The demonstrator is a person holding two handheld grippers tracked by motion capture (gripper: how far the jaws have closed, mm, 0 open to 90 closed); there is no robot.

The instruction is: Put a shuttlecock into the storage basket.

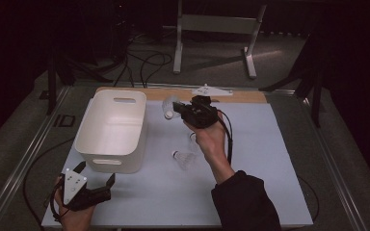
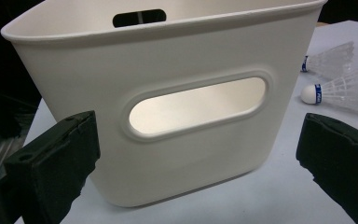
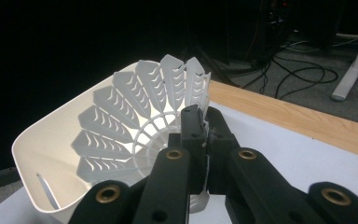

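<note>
My right gripper is held above the far middle of the table, just right of the white bin. It is shut on the rim of a white plastic shuttlecock's skirt. In the right gripper view the jaws pinch the shuttlecock's skirt edge, with the bin beyond it. Two more shuttlecocks lie on the mat: one near the middle, another partly behind the hand. My left gripper rests at the front left, open, facing the bin's handle slot with nothing between its jaws.
A pale blue mat covers the table, and a wooden strip runs along its far edge. A white frame stand and cables sit on the floor behind. Two shuttlecocks lie right of the bin in the left gripper view.
</note>
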